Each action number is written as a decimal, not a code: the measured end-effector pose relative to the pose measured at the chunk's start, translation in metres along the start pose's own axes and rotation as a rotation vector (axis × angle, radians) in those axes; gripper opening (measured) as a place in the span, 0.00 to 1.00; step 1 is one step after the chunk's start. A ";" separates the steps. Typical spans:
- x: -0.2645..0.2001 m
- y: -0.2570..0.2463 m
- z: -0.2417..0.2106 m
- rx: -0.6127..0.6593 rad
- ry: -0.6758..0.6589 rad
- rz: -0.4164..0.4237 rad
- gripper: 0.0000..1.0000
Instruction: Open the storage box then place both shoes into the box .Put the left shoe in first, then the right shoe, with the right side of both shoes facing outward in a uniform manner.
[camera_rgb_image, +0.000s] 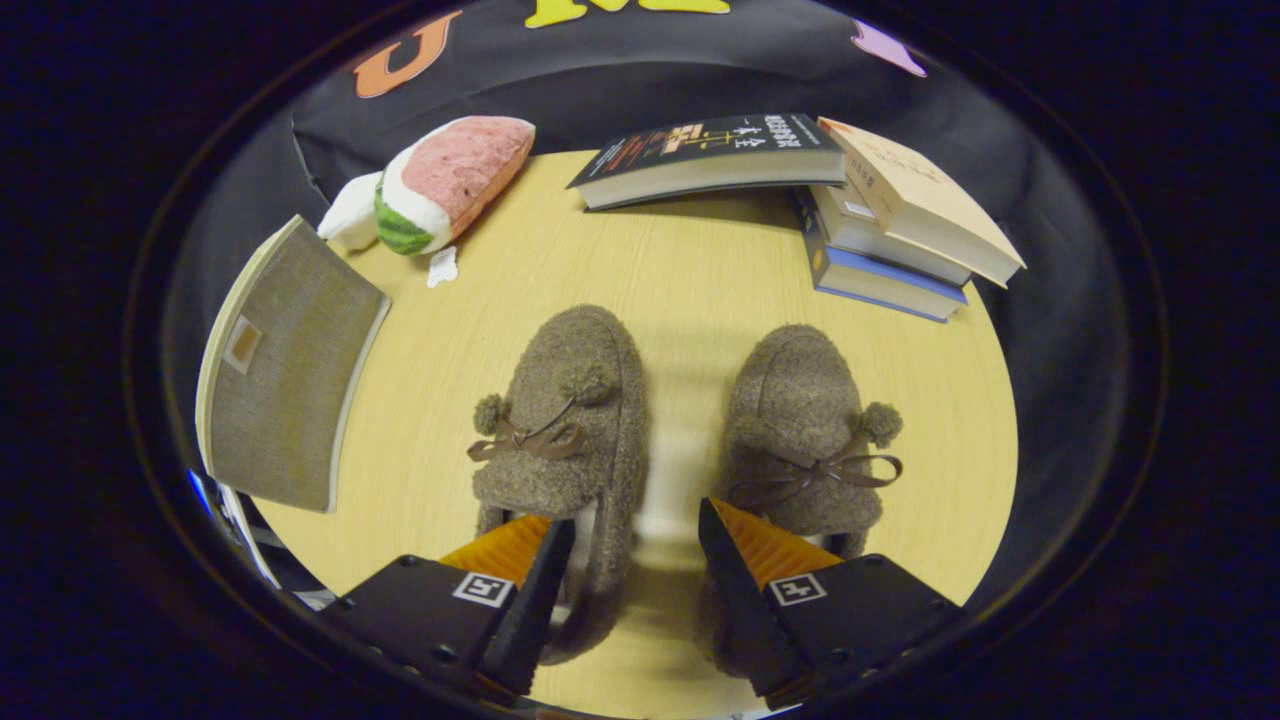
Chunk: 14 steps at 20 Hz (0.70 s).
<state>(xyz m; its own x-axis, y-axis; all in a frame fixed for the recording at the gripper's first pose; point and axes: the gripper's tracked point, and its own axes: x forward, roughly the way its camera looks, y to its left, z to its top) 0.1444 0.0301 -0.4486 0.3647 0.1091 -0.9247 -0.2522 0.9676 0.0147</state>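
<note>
Pale wood tabletop (690, 270) fills the booth floor of the scene, ringed by dark cloth. Going left to right: a grey fabric box (285, 370) lies at the table's left edge, its flat panel with a small tab showing; whether that panel is the lid I cannot tell, and it looks unopened. Behind it rests a watermelon-slice plush (445, 185) with a white tag beside it. Next comes the left shoe (565, 430), a brown fuzzy slipper with a bow and pompoms, toe pointing away; its heel opening sits around the tip of the left finger (525, 580). The gripper (635, 545) is spread wide, holding nothing, and the bare strip of table between the shoes runs through its gap. The right finger (745, 570) overlaps the heel of the right shoe (805, 430), a match of the first, lying just beside it. At the far right a stack of books (880, 230) leans against a dark-covered book (715, 150); the covers carry print too small and warped to read, and the fingers bear square black-and-white markers. By my judgement the task is at its start: the box wants opening first, so the gripper should swing left to that panel's edge before either shoe is taken.
</note>
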 end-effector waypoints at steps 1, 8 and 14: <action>0.002 -0.001 -0.002 0.004 0.015 -0.018 0.72; 0.005 0.017 -0.007 0.087 0.090 0.013 0.26; 0.000 0.021 -0.012 0.215 0.151 0.021 0.01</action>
<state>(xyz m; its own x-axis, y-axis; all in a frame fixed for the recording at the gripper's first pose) 0.1278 0.0476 -0.4527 0.2190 0.1102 -0.9695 -0.0562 0.9934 0.1002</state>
